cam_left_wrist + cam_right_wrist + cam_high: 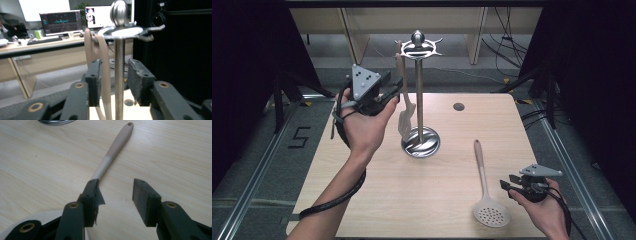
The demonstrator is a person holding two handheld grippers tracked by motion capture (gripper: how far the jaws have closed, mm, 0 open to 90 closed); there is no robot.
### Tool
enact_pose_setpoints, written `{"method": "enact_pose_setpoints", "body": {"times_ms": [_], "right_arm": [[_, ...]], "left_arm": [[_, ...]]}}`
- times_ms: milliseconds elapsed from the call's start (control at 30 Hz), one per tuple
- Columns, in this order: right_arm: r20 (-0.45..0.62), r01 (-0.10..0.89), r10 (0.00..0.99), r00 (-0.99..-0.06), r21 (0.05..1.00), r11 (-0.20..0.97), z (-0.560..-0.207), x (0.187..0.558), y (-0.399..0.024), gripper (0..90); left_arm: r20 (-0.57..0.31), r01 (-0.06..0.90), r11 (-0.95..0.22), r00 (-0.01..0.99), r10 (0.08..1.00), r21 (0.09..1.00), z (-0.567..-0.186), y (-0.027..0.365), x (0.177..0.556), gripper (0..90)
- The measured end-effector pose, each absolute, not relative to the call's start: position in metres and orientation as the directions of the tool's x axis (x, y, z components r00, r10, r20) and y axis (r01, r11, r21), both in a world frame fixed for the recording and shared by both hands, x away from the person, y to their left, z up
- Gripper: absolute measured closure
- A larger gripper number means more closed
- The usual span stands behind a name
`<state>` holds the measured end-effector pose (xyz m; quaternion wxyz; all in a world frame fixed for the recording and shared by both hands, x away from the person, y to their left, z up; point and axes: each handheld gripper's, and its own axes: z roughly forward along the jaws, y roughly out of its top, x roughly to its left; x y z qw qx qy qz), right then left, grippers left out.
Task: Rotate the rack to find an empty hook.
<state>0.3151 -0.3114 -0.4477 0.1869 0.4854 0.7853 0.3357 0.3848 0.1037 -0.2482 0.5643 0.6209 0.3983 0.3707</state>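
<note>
A metal utensil stand (419, 90) is seen upright near the middle of the wooden tabletop (377, 185), its round base (421, 142) resting on the wood and a ring of hooks (419, 48) set under the ball at its top; a beige slotted turner (404, 107) is hung from one of those hooks, its blade reaching down beside the pole to just above the base. The left gripper (398, 89) is held raised at the left of the stand; in the left gripper view its jaws are seen parted, with the turner's handle (105, 82) and the pole (119, 80) between them; the handle appears to lie against the left pad, though no squeeze from both sides is shown. A skimmer (487, 187) with a beige handle is laid flat on the right part of the tabletop, its perforated head nearest the person. The right gripper (507, 184) is held low just right of the skimmer's head; its jaws are open, the left one is poised over the handle (113, 147), and nothing is clamped.
</note>
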Motion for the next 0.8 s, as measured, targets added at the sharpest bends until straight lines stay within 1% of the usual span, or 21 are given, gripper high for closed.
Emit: {"method": "enact_pose_setpoints", "body": {"times_ms": [33,133,200,267,367,400,433,467,533,633,700,733,800], "right_arm": [[0.035,0.640,0.890,-0.454,0.708,0.298,-0.447,0.316,-0.311,59.0],[0.083,0.683,0.898,-0.433,0.680,0.267,-0.446,0.317,-0.307,61.6],[0.087,0.689,0.902,-0.423,0.677,0.258,-0.444,0.319,-0.306,62.7],[0.110,0.717,0.910,-0.400,0.655,0.236,-0.442,0.321,-0.303,62.8],[0.117,0.733,0.911,-0.397,0.638,0.237,-0.441,0.325,-0.301,62.7],[0.130,0.751,0.916,-0.379,0.621,0.223,-0.441,0.325,-0.299,62.5],[0.137,0.760,0.918,-0.372,0.613,0.217,-0.441,0.327,-0.298,62.3],[0.122,0.758,0.918,-0.378,0.610,0.231,-0.441,0.329,-0.298,62.1],[0.128,0.780,0.927,-0.352,0.589,0.214,-0.440,0.333,-0.296,61.1],[0.124,0.789,0.933,-0.337,0.578,0.209,-0.439,0.340,-0.295,60.2],[0.108,0.797,0.942,-0.319,0.568,0.205,-0.439,0.345,-0.293,59.3],[0.119,0.805,0.942,-0.313,0.560,0.196,-0.439,0.347,-0.291,58.8],[0.086,0.793,0.942,-0.325,0.568,0.221,-0.440,0.353,-0.289,58.7]], "left_arm": [[-0.005,0.095,-0.037,0.412,0.911,0.995,-0.251,0.104,0.382,58.2],[-0.004,0.109,-0.046,0.423,0.906,0.993,-0.260,0.107,0.378,54.7],[-0.007,0.118,-0.047,0.421,0.907,0.992,-0.264,0.109,0.376,53.2],[-0.009,0.126,-0.050,0.426,0.905,0.991,-0.268,0.110,0.374,52.1],[-0.008,0.131,-0.054,0.429,0.903,0.990,-0.274,0.112,0.371,50.6],[-0.006,0.132,-0.057,0.430,0.903,0.990,-0.276,0.112,0.370,50.1],[0.013,0.119,-0.071,0.431,0.902,0.990,-0.278,0.113,0.370,49.8],[-0.004,0.135,-0.060,0.431,0.902,0.989,-0.281,0.113,0.369,49.5],[-0.004,0.141,-0.063,0.431,0.902,0.988,-0.286,0.114,0.367,48.7],[-0.002,0.154,-0.072,0.430,0.903,0.985,-0.294,0.117,0.366,48.3],[-0.001,0.161,-0.075,0.430,0.903,0.984,-0.299,0.118,0.365,48.1],[0.003,0.163,-0.081,0.431,0.902,0.983,-0.301,0.119,0.364,48.1],[0.004,0.166,-0.085,0.433,0.901,0.982,-0.306,0.121,0.363,48.0]]}}
